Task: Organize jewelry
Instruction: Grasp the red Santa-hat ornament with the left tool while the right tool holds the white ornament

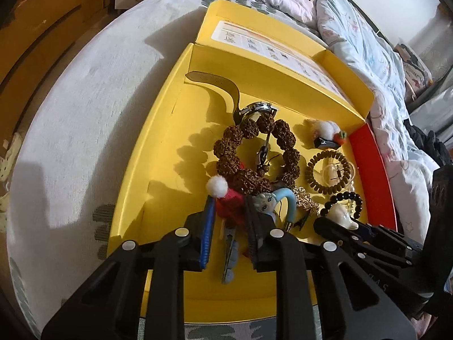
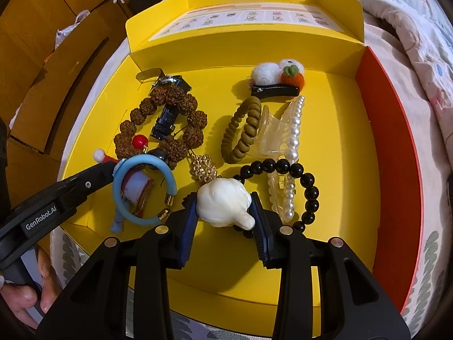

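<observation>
An open yellow box (image 1: 158,153) (image 2: 325,147) on a bed holds jewelry. My left gripper (image 1: 228,218) is shut on a small doll charm with a red hat and white pompom (image 1: 226,198), which hangs on a light blue bangle (image 1: 288,198) (image 2: 141,187). My right gripper (image 2: 223,215) is shut on a cream shell-like pendant (image 2: 223,201) of a black bead bracelet (image 2: 305,181) (image 1: 348,201). Behind lie a brown rough-bead bracelet (image 1: 254,153) (image 2: 167,119), a watch (image 1: 254,110) (image 2: 167,116), an olive coil hair tie (image 2: 243,130) (image 1: 328,170), a pearl claw clip (image 2: 291,147) and a pompom hair clip (image 2: 277,79) (image 1: 325,133).
The box's lid (image 2: 249,14) stands up at the back and its right wall (image 2: 396,147) is red. A gold filigree piece (image 2: 203,170) lies mid-box. Bedding (image 1: 368,42) is piled to the right; wooden furniture (image 2: 56,56) stands on the left.
</observation>
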`<state>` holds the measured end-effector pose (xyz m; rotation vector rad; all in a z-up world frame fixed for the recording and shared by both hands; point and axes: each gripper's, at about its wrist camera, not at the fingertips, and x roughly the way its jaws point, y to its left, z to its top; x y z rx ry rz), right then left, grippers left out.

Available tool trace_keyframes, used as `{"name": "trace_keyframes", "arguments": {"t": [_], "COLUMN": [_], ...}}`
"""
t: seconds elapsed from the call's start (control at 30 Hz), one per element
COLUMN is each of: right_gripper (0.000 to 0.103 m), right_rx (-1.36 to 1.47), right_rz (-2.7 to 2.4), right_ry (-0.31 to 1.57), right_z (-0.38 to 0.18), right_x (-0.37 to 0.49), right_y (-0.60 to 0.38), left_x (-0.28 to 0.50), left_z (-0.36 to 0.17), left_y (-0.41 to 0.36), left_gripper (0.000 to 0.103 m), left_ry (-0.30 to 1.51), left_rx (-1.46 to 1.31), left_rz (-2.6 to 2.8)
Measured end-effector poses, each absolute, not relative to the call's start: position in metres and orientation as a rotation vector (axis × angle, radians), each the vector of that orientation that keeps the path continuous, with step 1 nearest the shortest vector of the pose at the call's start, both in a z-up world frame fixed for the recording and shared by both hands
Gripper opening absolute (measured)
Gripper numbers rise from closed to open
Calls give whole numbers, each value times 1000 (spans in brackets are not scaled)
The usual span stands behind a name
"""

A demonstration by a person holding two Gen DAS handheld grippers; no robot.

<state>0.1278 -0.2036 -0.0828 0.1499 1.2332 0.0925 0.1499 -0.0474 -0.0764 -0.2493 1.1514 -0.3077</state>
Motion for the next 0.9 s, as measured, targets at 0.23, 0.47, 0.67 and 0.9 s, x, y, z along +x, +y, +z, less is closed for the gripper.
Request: {"name": "trace_keyframes", "arguments": {"t": [0.23,0.47,0.67,0.9], "right_gripper": [37,37,37,37], "right_rx": [167,165,182,202], "right_rz": [92,98,103,117], "right_ry": [1233,1214,1193,1160], "right_z": [-84,-80,-71,-55], "right_x": [130,127,124,120], "right_y": [-209,-206,-209,-211], "left_x": [153,153,152,149], "left_z": [-79,-77,-69,-53], "left_y": [-46,-48,-45,-44], "left_gripper": [20,8,6,5], "left_ry": [1158,1144,1112,1054], "left_rx": [-264,-254,-257,-257], "left_rz": [-314,-317,-315,-319]}}
